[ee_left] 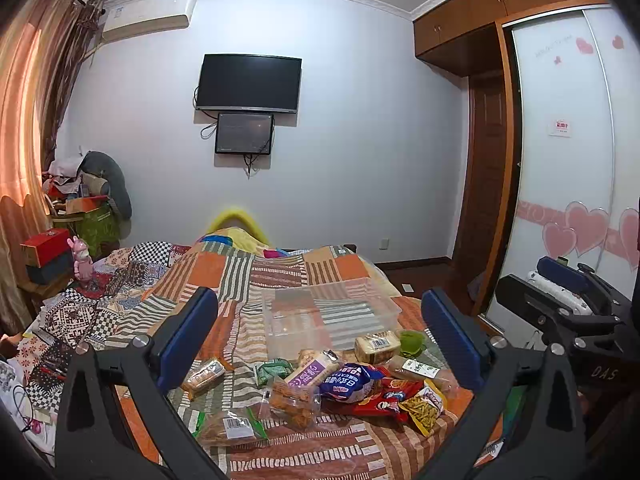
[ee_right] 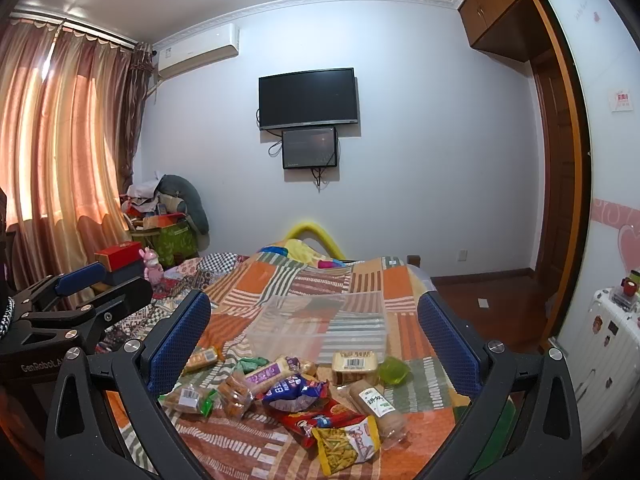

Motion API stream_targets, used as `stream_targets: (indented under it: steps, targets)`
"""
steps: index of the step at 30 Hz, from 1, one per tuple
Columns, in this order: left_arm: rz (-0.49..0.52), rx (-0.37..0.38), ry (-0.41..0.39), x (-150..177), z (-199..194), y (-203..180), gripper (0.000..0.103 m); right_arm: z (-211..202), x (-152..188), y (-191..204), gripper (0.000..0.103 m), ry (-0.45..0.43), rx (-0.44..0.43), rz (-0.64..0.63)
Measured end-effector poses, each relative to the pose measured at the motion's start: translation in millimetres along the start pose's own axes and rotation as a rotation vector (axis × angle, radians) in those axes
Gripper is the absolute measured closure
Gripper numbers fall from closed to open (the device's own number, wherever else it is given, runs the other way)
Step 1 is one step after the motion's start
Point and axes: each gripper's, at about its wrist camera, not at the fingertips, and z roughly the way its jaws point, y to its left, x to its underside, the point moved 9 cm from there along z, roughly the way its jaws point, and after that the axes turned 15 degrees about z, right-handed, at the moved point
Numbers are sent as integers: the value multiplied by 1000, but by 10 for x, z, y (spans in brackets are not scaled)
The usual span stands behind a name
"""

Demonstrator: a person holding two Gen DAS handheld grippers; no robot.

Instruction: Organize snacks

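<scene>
Both hand-held grippers wide, empty.

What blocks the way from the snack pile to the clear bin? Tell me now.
Nothing visible does. The clear bin sits open-topped on the bedspread just behind the snack pile, with no lid seen. Both grippers, left and right, are open and empty.

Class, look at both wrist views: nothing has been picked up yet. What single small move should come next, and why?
Probably lower the right tongs onto the yellow packet of sticks, the nearest snack in the pile. Both tongs stand open and empty, the left tongs too, and the clear plastic bin behind the pile looks empty, so a first pick seems due.
</scene>
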Motion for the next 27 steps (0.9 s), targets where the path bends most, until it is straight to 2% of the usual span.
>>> stream_targets:
  steps: [20, 27]
  targets:
    - [-6, -1, 7, 43, 21, 12, 0, 10, 21, -13, 0, 8, -9, 6]
    - [-17, -17, 53, 220, 183, 102, 0, 43, 71, -90, 2, 22, -24, 25]
